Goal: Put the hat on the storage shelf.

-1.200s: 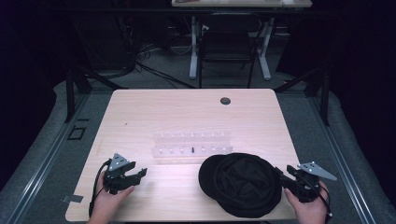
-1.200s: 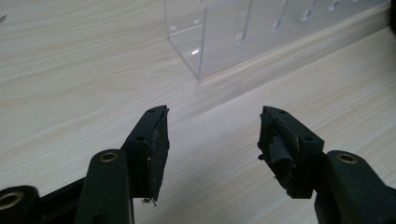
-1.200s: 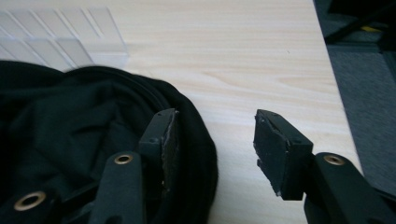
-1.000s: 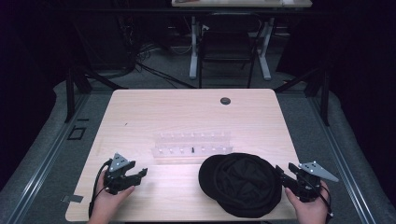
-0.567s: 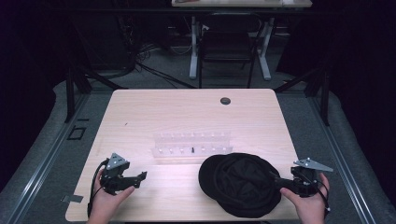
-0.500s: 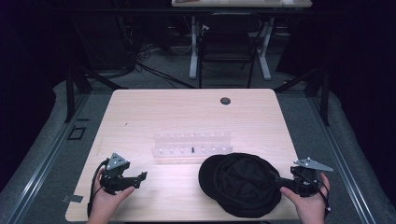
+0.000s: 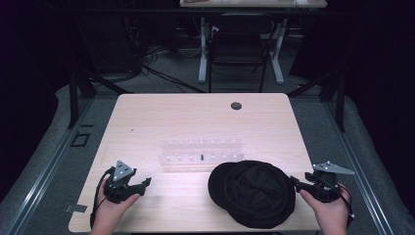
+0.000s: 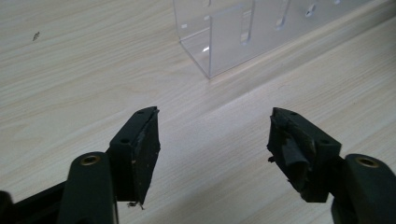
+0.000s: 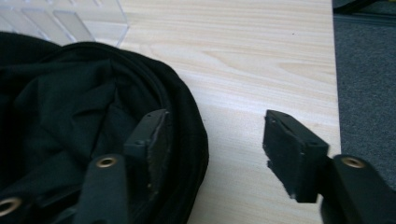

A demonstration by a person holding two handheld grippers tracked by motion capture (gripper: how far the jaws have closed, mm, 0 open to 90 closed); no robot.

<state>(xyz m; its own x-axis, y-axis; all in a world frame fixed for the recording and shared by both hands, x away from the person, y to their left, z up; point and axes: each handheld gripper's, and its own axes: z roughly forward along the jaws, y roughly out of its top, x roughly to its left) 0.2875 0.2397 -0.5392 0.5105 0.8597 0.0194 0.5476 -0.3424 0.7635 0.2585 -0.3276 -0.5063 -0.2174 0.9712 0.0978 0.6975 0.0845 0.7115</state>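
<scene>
**Legible markings: none**

No text, label, brand, number or sign can be read on the table (image 7: 147, 117), the clear plastic rack (image 7: 200, 152), the black cap (image 7: 254, 191) or either gripper.

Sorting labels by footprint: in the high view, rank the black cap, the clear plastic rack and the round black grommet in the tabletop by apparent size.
1. black cap, nearest the camera
2. clear plastic rack, close to the cap in spread, so this order is unsure
3. round black grommet, far smaller

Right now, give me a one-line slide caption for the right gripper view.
Right gripper open, jaws straddling the rim of the black cap on the wooden table.
</scene>
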